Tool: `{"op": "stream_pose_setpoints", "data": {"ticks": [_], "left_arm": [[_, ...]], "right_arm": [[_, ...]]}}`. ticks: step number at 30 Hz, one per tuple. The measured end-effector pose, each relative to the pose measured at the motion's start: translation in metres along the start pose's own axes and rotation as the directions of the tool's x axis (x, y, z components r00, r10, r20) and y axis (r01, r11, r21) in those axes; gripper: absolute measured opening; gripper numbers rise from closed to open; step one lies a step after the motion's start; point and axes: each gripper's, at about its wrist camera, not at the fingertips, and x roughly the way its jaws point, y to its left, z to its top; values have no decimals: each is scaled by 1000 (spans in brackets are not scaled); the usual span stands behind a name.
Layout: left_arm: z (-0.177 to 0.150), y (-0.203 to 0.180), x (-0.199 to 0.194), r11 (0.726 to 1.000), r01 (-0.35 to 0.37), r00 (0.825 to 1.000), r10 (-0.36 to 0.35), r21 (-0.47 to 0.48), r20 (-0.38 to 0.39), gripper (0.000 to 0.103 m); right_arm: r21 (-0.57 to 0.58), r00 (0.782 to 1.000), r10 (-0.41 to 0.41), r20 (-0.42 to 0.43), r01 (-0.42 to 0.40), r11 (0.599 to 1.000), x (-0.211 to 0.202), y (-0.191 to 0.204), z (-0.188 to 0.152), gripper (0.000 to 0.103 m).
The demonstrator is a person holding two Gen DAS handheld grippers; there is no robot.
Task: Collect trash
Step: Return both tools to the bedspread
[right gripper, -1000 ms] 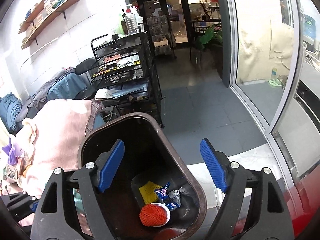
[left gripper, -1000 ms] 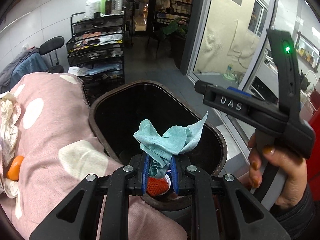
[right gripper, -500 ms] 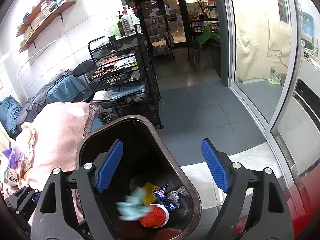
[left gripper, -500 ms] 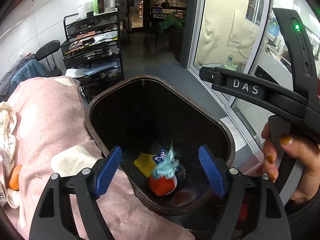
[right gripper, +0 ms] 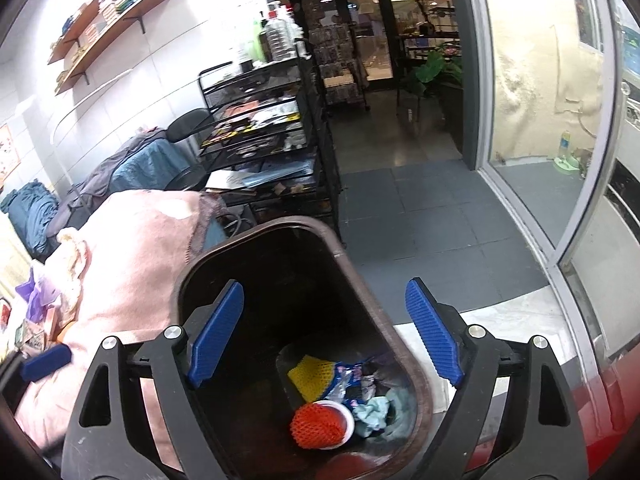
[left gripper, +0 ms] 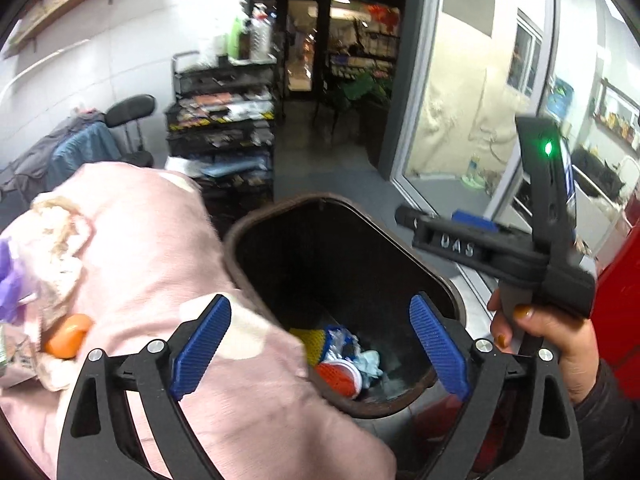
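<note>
Both hand-held grippers (left gripper: pixel 320 344) (right gripper: pixel 326 330) wide over bin rim (left gripper: pixel 240 236)

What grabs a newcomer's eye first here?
The dark brown bin, open at centre, with a bright orange-red mesh ball, yellow netting and a crumpled teal tissue at its bottom. Left of it, a pink blanket.

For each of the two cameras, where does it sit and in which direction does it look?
Left wrist: sits on the left claw, looks down over the pink blanket into the brown bin; shows its open blue pads, plus the right claw in the person's hand.
Right wrist: sits on the right claw, looks down into the bin; shows its open pads.
Shared: bin, blanket, teal tissue, black cart.
</note>
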Motion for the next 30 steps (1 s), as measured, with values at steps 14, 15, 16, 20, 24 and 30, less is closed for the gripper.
{"op": "stream_pose_setpoints", "data": {"ticks": [14,15,16,20,24,30], "left_arm": [[-35,109,-72,941,-188,974,215,-281,70,91],[-38,117,-77,934,-196,972,226,-299,68,91],[-42,126,-82,925,-209,968,242,-318,67,91],[-54,157,-98,898,-280,948,315,-341,50,91],[-60,193,-113,872,-316,933,356,-375,42,91],[-58,251,-130,832,-347,916,400,-432,35,88]], "right_arm": [[-175,970,232,-73,-242,954,1,102,-22,84],[-188,964,251,-82,-263,946,2,112,-23,84],[-200,958,272,-95,-286,937,2,121,-24,84],[-240,924,353,-145,-379,894,4,155,-27,84],[-291,889,413,-196,-455,841,6,191,-30,84],[-339,847,466,-256,-530,777,18,236,-22,84]]}}
